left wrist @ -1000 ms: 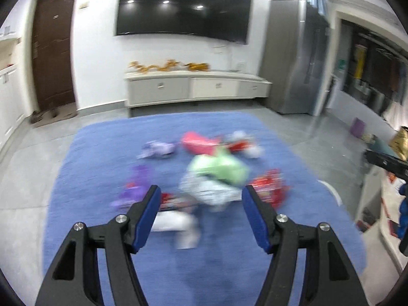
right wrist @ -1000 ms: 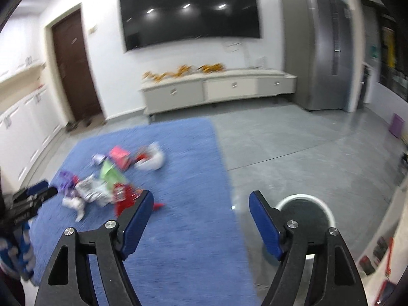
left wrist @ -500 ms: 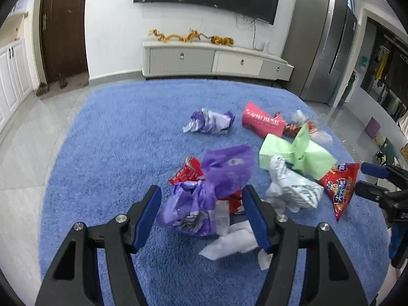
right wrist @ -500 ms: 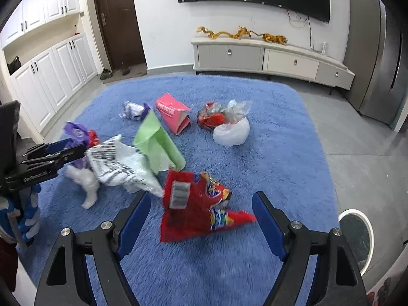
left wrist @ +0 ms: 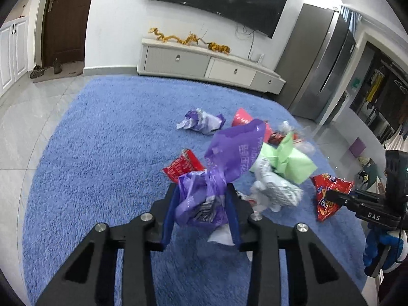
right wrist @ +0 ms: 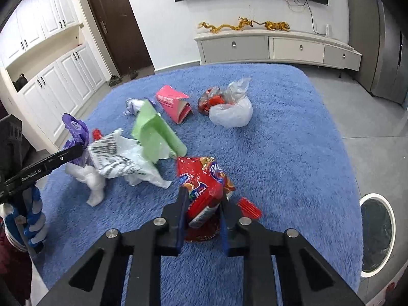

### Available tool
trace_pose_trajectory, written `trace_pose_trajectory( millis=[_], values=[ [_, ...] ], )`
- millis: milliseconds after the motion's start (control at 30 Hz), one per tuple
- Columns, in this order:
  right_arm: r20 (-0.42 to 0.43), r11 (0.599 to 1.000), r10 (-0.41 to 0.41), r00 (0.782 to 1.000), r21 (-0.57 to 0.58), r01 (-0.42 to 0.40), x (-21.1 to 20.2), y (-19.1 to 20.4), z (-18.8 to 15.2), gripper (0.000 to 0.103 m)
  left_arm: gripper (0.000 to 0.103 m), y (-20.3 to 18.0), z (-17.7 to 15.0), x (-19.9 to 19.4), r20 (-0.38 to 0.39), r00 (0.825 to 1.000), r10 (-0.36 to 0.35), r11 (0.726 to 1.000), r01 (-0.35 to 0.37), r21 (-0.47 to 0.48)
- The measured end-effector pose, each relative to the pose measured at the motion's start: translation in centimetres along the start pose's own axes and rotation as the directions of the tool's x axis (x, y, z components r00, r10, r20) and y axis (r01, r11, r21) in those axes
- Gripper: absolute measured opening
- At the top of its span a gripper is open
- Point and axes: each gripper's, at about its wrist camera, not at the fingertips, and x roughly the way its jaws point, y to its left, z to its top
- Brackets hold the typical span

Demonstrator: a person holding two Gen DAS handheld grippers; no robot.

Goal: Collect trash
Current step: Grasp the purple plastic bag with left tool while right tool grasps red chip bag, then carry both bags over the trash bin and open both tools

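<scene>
Trash lies on a blue rug (left wrist: 102, 132). My left gripper (left wrist: 202, 193) is shut on a purple plastic bag (left wrist: 229, 153), which also shows in the right wrist view (right wrist: 76, 132). My right gripper (right wrist: 202, 196) is shut on a red snack bag (right wrist: 204, 178), seen in the left wrist view (left wrist: 329, 193). On the rug lie a green paper bag (right wrist: 153, 135), a white printed plastic bag (right wrist: 114, 158), a pink carton (right wrist: 173, 102), a small red wrapper (left wrist: 182, 167), a crumpled purple wrapper (left wrist: 201, 122) and a clear plastic bag (right wrist: 230, 113).
A white-rimmed round bin (right wrist: 376, 232) stands on the grey floor right of the rug. A low white TV cabinet (right wrist: 278, 47) lines the far wall. White cupboards (right wrist: 51, 81) and a brown door (right wrist: 119, 25) are at the left.
Both grippers have shut: the left on the purple bag, the right on the red snack bag. Both bags now stick up between the fingers.
</scene>
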Motion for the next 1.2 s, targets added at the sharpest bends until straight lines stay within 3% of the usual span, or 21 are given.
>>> trace_pose_trajectory(
  millis=[300, 600, 733, 933, 1200],
  values=[
    [0.087, 1.0, 0.016, 0.996, -0.009, -0.015, -5.3, 1.8, -1.1, 0.016, 0.033, -1.1, -0.3, -6.6, 0.104, 0.995, 0.002, 1.0, -0.004, 0.02],
    [0.166, 1.0, -0.01, 0.986, 0.01, 0.009, -9.9, 1.5, -1.9, 0.016, 0.033, -5.0, -0.6, -9.9, 0.136, 0.989, -0.052, 0.997, 0.043, 0.067],
    [0.188, 0.998, -0.056, 0.981, 0.052, 0.047, -11.8, -0.1, -2.7, 0.016, 0.033, -9.0, 0.1, -8.8, 0.109, 0.988, -0.112, 0.988, 0.098, 0.12],
    [0.213, 0.978, -0.154, 0.965, 0.171, 0.118, -14.8, -5.8, -4.2, 0.016, 0.033, -15.9, 0.8, -4.7, 0.019, 0.981, -0.195, 0.962, 0.187, 0.197],
    [0.213, 0.895, -0.315, 0.925, 0.39, 0.215, -18.1, -15.7, -7.3, 0.016, 0.033, -26.8, 0.6, 0.7, -0.112, 0.956, -0.273, 0.898, 0.295, 0.326]
  ],
)
